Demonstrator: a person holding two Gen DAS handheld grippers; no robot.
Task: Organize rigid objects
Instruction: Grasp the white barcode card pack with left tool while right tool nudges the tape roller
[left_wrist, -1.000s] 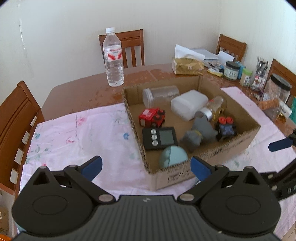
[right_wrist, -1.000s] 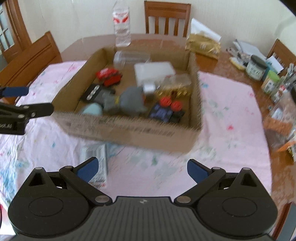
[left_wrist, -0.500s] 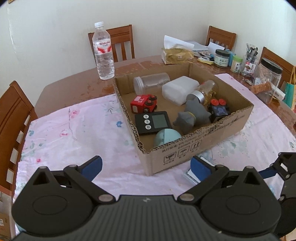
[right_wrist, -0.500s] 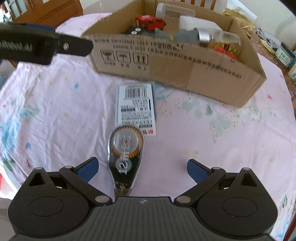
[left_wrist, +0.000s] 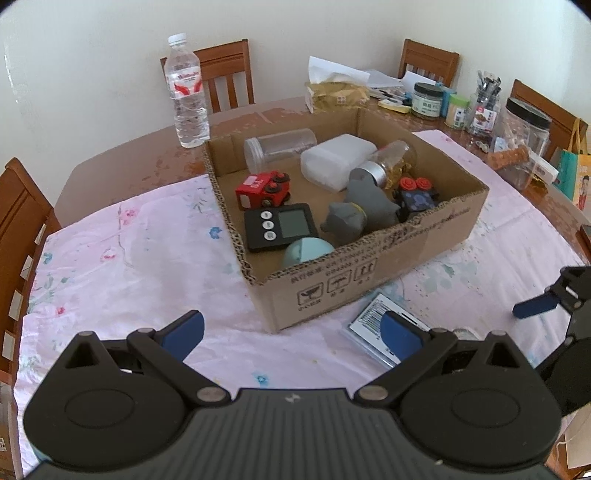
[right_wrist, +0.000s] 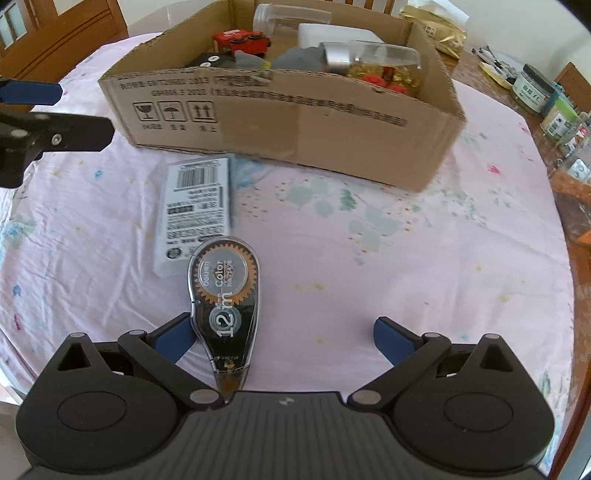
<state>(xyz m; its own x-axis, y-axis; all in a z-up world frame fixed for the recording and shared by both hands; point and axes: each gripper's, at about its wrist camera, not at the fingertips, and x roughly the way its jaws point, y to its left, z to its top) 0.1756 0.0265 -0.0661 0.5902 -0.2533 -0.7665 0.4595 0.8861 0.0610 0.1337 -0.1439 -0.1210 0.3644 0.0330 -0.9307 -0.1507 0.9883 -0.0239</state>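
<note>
A cardboard box (left_wrist: 369, 273) (right_wrist: 295, 125) on the pink tablecloth holds a red toy truck (left_wrist: 263, 189), a black timer (left_wrist: 280, 226), a grey toy (left_wrist: 360, 206), jars and other items. In front of it lie a flat white packet (right_wrist: 195, 214) (left_wrist: 373, 325) and a clear correction tape dispenser (right_wrist: 224, 295). My right gripper (right_wrist: 284, 334) is open just above the cloth, with the dispenser beside its left finger. My left gripper (left_wrist: 291, 332) is open and empty, short of the box's near corner.
A water bottle (left_wrist: 186, 99) stands behind the box. Jars, a pen cup and papers (left_wrist: 461, 107) crowd the table's far right. Wooden chairs (left_wrist: 22, 229) ring the table. The left gripper shows at the left edge of the right wrist view (right_wrist: 44, 114).
My right gripper has dropped low over the cloth in front of the box, bringing the dispenser and packet close. My left gripper has drawn back from the box.
</note>
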